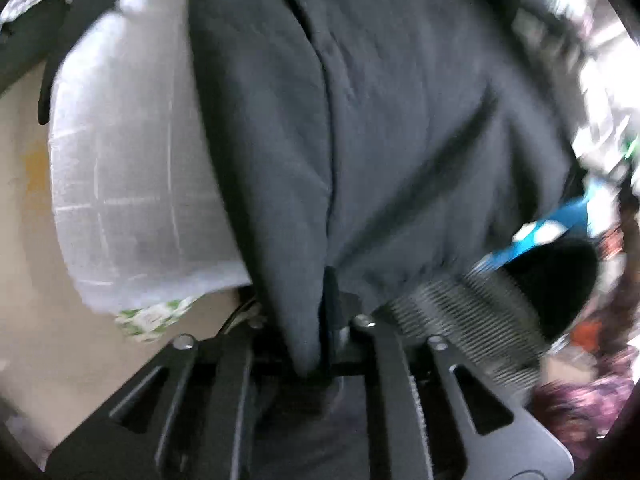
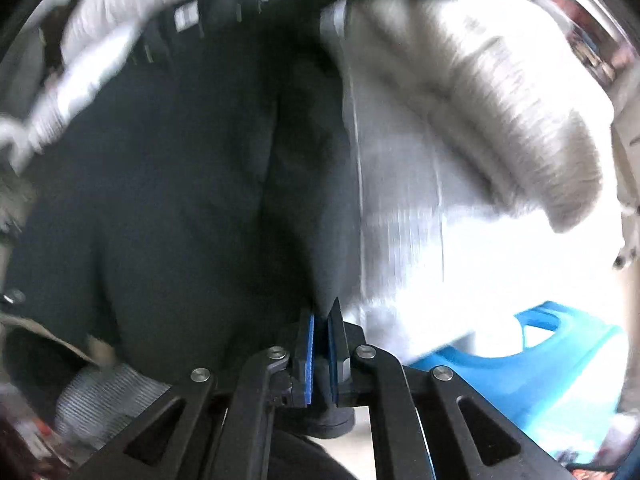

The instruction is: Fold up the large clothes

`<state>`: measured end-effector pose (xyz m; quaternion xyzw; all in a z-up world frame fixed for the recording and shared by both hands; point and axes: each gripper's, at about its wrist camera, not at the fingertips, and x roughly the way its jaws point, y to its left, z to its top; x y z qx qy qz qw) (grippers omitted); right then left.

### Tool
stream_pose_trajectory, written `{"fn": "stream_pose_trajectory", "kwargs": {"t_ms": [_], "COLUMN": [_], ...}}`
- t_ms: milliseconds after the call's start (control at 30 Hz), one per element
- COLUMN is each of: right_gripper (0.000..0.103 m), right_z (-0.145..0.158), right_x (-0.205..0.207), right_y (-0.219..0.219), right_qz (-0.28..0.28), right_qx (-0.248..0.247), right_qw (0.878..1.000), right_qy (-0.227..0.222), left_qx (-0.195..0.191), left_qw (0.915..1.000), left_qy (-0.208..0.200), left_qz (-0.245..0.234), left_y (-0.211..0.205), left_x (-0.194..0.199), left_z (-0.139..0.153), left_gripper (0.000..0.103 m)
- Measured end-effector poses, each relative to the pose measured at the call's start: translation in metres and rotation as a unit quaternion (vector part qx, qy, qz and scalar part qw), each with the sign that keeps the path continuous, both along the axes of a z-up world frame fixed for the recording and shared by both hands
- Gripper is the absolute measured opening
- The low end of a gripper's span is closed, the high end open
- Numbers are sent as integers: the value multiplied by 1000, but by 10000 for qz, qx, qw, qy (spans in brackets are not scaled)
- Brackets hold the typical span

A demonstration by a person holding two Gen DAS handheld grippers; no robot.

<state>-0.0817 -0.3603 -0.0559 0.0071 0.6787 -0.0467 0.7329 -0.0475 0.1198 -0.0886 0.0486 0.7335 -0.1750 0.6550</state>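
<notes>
A large dark navy garment (image 1: 360, 120) fills the left wrist view and hangs in folds over a white checked sheet (image 1: 128, 168). My left gripper (image 1: 326, 320) is shut on a fold of the dark garment, which drapes over and hides its fingers. In the right wrist view the same dark garment (image 2: 180, 200) spreads to the left. My right gripper (image 2: 322, 344) is shut on its edge, the blue-padded fingers (image 2: 309, 356) pinching the cloth. Both views are blurred by motion.
A grey striped cloth (image 1: 460, 312) and a blue item (image 1: 560, 220) lie to the right in the left view. A white fuzzy blanket (image 2: 500, 112) and a blue plastic stool (image 2: 540, 360) sit to the right in the right view. Cluttered items line the edges.
</notes>
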Motion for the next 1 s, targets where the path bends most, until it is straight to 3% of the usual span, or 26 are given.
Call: {"fn": "stream_pose_trajectory", "kwargs": {"t_ms": [67,100,133,167,233,300,367,433,500,633,733,800,867,1000], "right_gripper": [9,13,15,18,38,60,66,66,67,67,67,67,67,67], "right_z": [-28,-35,-34,-29,-15,2,14,13,1,-37,-67,-80,-71,-7], "right_x": [5,6,7,10,14,21,35,50,65,99,114,119,127,134], "right_y": [5,7,8,14,18,24,33,45,56,69,69,62,54,28], "right_qz": [47,65,79,108,144,188,278,337,404,307,34,-166,-277,-538], "right_qx": [-157,-231,-320,-369,-331,-336,-256,24,359,769,1110,1199,1219,1177], "right_qw": [9990,9985,9986,9989,9993,9984,9964,9952,9945,9948,9935,9926,9919,9814], "right_qy": [428,488,418,267,-20,-415,-759,-923,-896,-588,-233,-53,-215,-1419], "left_qx": [642,964,1038,1028,963,752,427,-14,-210,-59,324,476,344,-263], "left_qw": [9971,9937,9924,9919,9875,9785,9727,9745,9775,9843,9886,9832,9869,9865], "left_qy": [128,-12,-150,-343,-1107,-1836,-2210,-2176,-2031,-1650,-1116,-1242,-971,-1352], "left_qz": [-399,-573,-650,-667,-583,-569,-562,-548,-540,-624,-961,-1254,-1238,-887], "left_y": [-15,-21,-25,-27,-35,-42,-55,-78,-98,-117,-136,-144,-147,-147], "left_x": [-5,-9,-9,-10,-6,-3,5,20,36,50,41,32,31,36], "left_z": [-18,-18,-13,-4,26,51,62,54,37,-12,-57,-54,-44,-5], "left_gripper": [29,32,38,42,67,75,77,78,78,78,82,82,82,82]}}
